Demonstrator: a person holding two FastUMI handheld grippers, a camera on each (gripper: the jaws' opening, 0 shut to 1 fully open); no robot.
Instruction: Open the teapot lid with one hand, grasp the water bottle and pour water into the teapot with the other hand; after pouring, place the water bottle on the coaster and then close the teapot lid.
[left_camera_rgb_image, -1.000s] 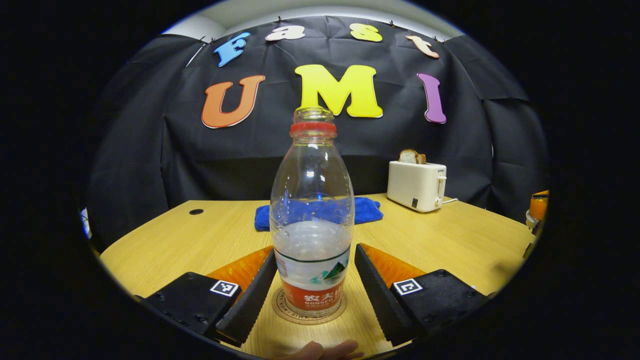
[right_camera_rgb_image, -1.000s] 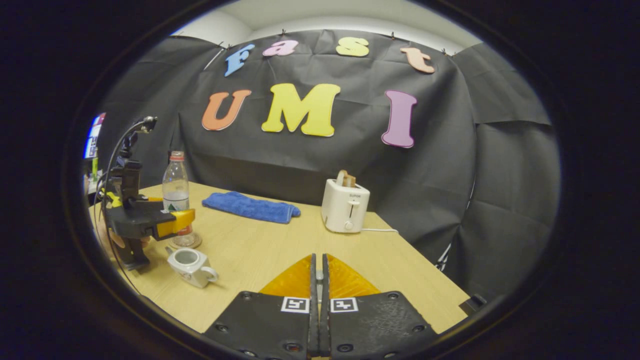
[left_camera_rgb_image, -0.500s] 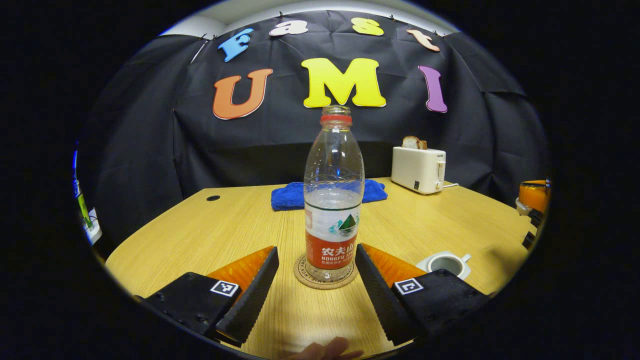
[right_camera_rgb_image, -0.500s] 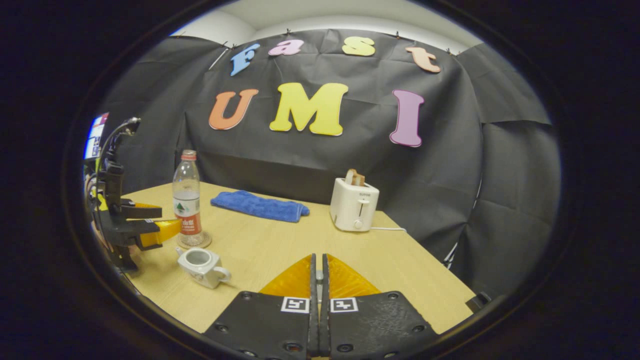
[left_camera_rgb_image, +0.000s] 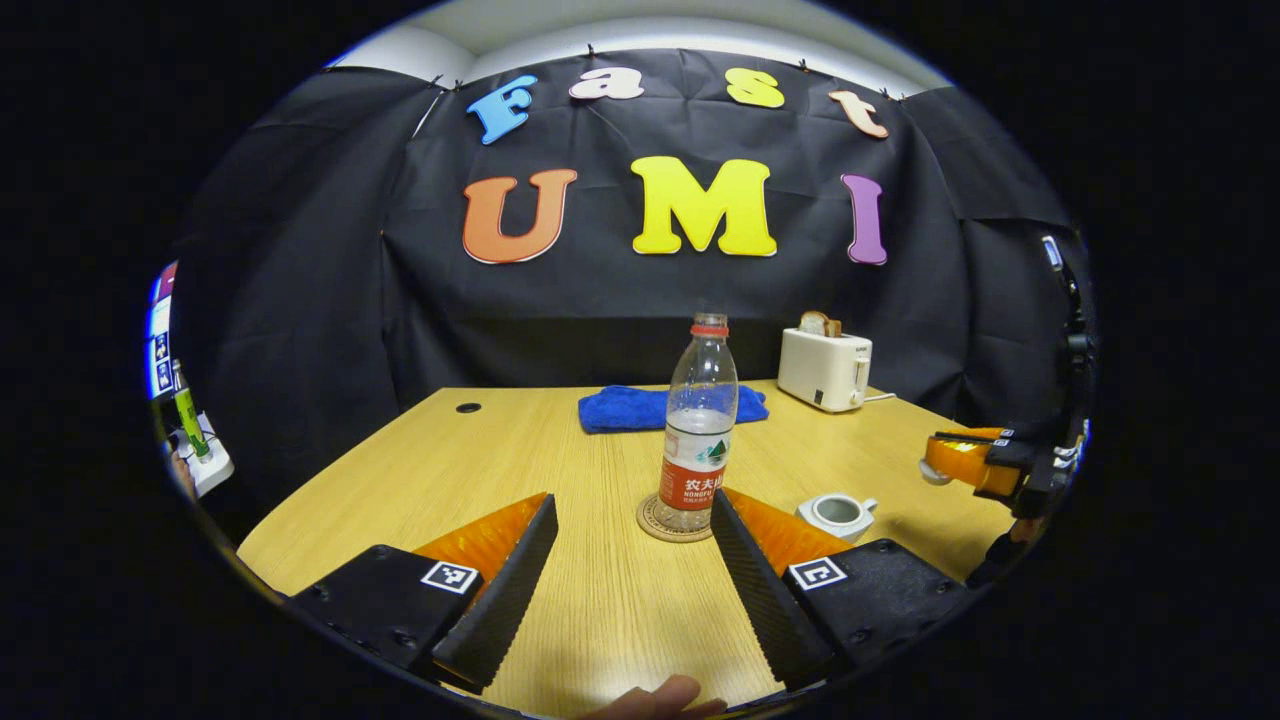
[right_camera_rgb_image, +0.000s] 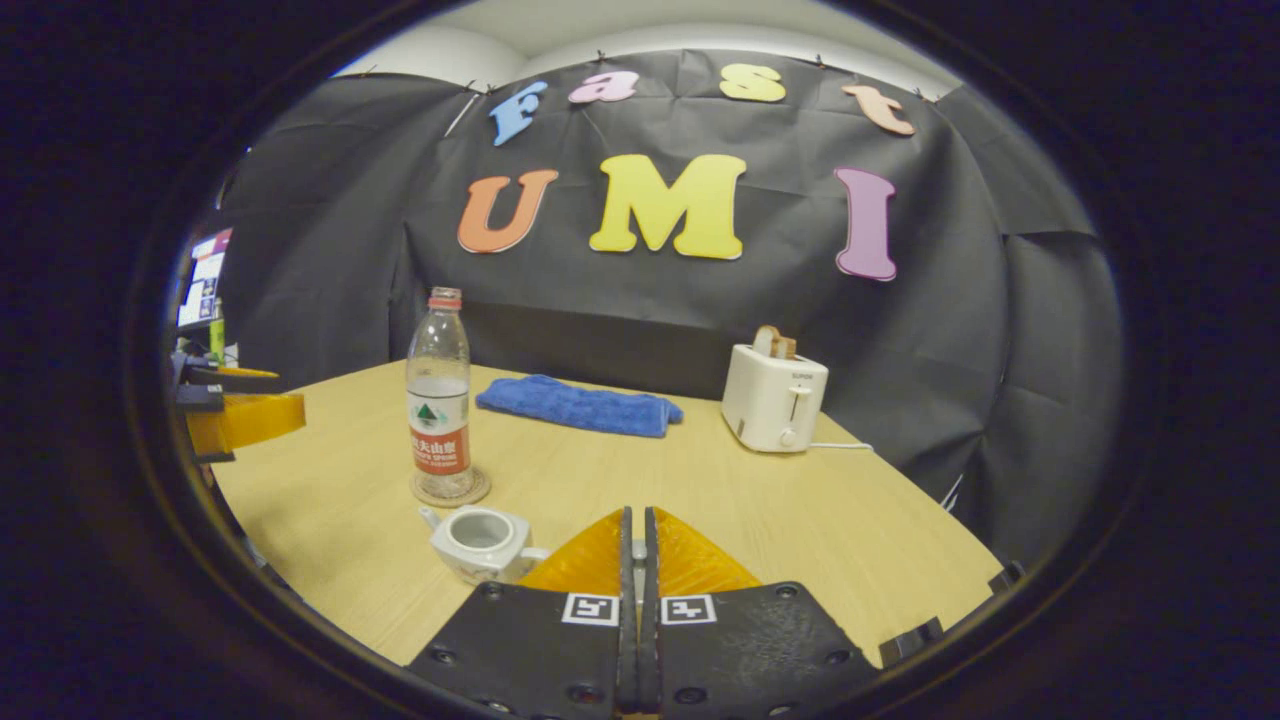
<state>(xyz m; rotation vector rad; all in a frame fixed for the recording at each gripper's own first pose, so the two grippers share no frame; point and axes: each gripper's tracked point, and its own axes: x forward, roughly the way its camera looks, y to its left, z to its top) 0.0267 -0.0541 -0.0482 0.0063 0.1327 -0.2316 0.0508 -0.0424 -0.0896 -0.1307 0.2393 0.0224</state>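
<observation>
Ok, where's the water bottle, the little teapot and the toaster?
water bottle (left_camera_rgb_image: 697, 455), left gripper view, on its label.
teapot (right_camera_rgb_image: 478, 541), right gripper view, on its white body below the open top.
toaster (right_camera_rgb_image: 771, 409), right gripper view, on its front face.

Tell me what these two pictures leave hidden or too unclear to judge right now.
- Teapot lid: the right gripper has its fingers pressed together; whether they pinch the lid cannot be told in the right gripper view.
- Water inside the teapot: the opening is too small and dim.
- Teapot handle side: hidden behind the right gripper's finger.
- Water bottle label print: too small in the left gripper view.
</observation>
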